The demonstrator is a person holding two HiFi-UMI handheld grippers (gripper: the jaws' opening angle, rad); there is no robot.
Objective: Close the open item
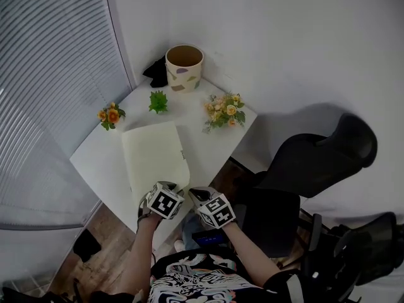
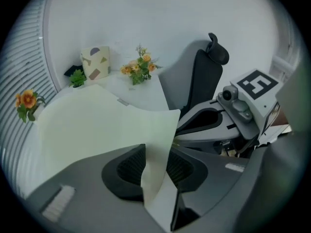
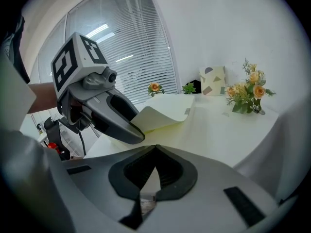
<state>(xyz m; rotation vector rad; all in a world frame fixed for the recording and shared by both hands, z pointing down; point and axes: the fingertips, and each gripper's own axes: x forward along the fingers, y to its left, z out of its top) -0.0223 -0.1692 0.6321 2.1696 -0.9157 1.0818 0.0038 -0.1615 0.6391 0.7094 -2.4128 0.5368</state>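
A pale cream folder (image 1: 154, 156) lies on the white table (image 1: 218, 147), near its front edge. Its front right corner is curled up off the table, clearest in the right gripper view (image 3: 167, 108). My left gripper (image 1: 180, 187) is at that corner. In the left gripper view the raised cover (image 2: 97, 125) runs down between the left gripper's (image 2: 155, 171) pads and touches both. My right gripper (image 1: 193, 195) hovers just right of it, over the table edge. The right gripper (image 3: 155, 164) has its pads almost touching and holds nothing.
At the table's far side stand a speckled cream pot (image 1: 184, 68), a small green plant (image 1: 158, 101), orange flowers (image 1: 111, 115) and a yellow bouquet (image 1: 224, 111). A black chair (image 1: 315, 160) stands to the right. Window blinds (image 1: 50, 74) run along the left.
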